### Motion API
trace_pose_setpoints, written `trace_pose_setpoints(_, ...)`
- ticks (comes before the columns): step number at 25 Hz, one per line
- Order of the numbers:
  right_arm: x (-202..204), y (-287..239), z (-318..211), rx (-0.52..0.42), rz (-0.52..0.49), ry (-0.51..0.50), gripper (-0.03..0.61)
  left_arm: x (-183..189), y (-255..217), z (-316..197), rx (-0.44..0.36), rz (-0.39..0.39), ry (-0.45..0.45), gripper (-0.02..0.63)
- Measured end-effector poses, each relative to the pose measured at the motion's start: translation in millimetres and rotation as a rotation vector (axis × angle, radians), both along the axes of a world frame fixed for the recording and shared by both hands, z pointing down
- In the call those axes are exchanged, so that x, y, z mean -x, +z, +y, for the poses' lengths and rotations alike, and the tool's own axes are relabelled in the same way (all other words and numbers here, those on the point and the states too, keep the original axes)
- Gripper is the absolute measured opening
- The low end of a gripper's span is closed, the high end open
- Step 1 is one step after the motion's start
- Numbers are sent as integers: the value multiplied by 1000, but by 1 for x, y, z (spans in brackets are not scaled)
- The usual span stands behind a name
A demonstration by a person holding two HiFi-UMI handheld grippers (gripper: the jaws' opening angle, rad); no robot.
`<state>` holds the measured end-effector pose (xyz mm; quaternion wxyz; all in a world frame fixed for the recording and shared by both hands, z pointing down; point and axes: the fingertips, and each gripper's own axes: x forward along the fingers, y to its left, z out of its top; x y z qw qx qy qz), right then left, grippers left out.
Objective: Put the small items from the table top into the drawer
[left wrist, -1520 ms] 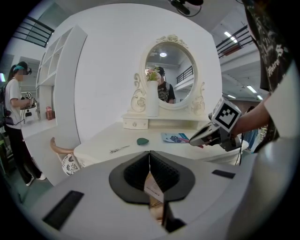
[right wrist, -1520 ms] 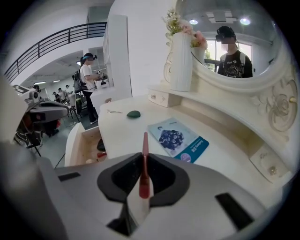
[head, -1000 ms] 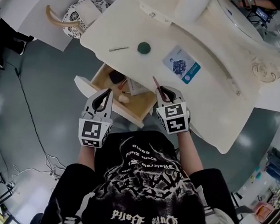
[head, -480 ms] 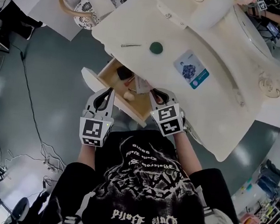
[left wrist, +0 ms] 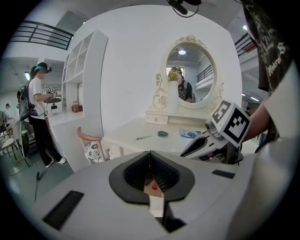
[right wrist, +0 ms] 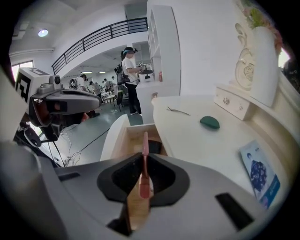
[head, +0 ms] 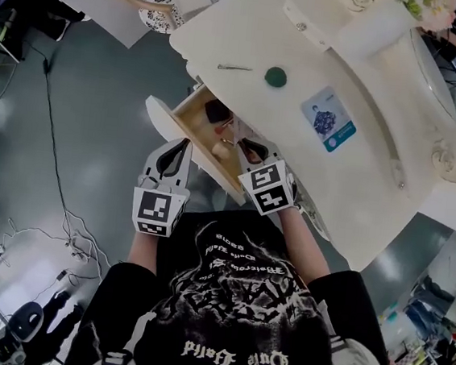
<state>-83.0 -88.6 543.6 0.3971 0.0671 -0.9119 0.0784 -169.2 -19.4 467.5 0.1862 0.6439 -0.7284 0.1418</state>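
Right gripper (right wrist: 144,160) is clamped tight on a slim pink stick (right wrist: 145,140) - the stick stands up out of the closed jaws, its tip pointing out over the open drawer (right wrist: 123,140). From the head view that gripper (head: 246,149) sits right at the drawer's (head: 193,127) near edge, under the lip of the white desk (head: 356,199). A dark item (right wrist: 153,147) lies inside the drawer, towards the back of the wooden box; the other small things beside it are too small to name.

Left gripper (left wrist: 150,157) now - jaws pressed together at the tips, nothing gripped between them. It hangs (head: 179,150) just beside the drawer's white front, on the left, apart from the other gripper.

Up on the desk top, three things are waiting: a green rounded piece (right wrist: 209,123), a thin metal pin (right wrist: 178,111) further off towards the far corner, and a blue-and-white card (right wrist: 260,176) closer in on the right. The head view shows the same spread, with the pin (head: 234,67) and the green piece (head: 275,76) near each other and the card (head: 329,123) well apart from both. A patterned chair (head: 170,1) stands beyond the desk's corner.
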Motion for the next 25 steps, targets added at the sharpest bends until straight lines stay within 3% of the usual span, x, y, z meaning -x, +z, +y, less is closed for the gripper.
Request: trace_pose_setpoints(25,83,41,27,94,40,-95,52,57,17,15,46,35,-96,15)
